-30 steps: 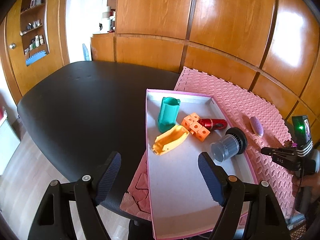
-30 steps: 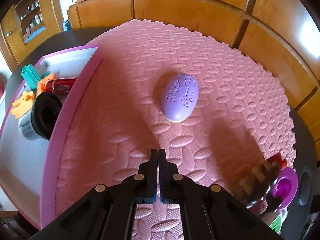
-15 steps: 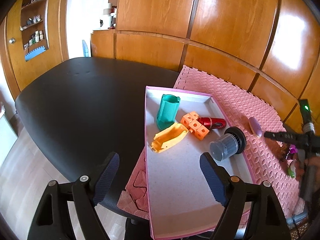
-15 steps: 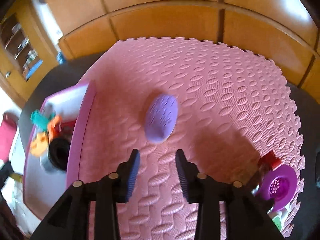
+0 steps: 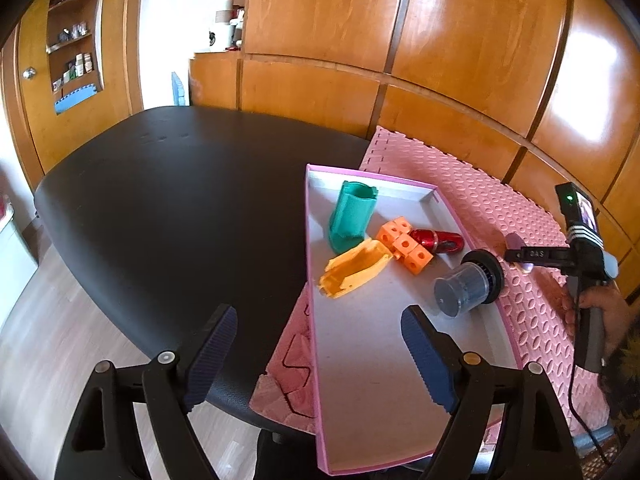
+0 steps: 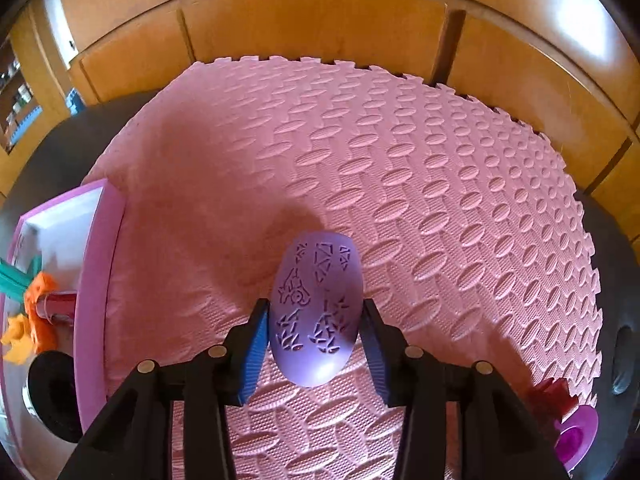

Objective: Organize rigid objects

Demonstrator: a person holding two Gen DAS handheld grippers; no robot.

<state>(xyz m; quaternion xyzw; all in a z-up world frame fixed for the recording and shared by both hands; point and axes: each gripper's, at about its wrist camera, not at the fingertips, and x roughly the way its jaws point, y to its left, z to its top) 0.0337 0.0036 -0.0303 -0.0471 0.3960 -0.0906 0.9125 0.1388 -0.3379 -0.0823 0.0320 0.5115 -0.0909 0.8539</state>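
Observation:
A purple egg-shaped shell (image 6: 316, 312) with cut-out patterns lies on the pink foam mat (image 6: 420, 184). My right gripper (image 6: 316, 348) is open, with one blue pad on each side of the egg, close to its flanks. The egg (image 5: 516, 242) and right gripper (image 5: 520, 256) also show at the right of the left wrist view. A pink-rimmed tray (image 5: 316, 320) holds a teal holder (image 5: 352, 216), orange cubes (image 5: 404, 244), a yellow piece (image 5: 356, 272), a red piece (image 5: 438, 240) and a black-capped jar (image 5: 468, 284). My left gripper (image 5: 320, 356) is open and empty, above the tray's near end.
The mat and tray rest on a black table (image 5: 180, 200) against wooden wall panels (image 5: 440, 40). A purple dish (image 6: 576, 436) and a red piece (image 6: 548, 396) sit at the mat's right edge. The tray's rim (image 6: 100, 280) lies left of the egg.
My right gripper opened from shut, moved forward and now straddles the purple egg. My left gripper stayed open and barely shifted.

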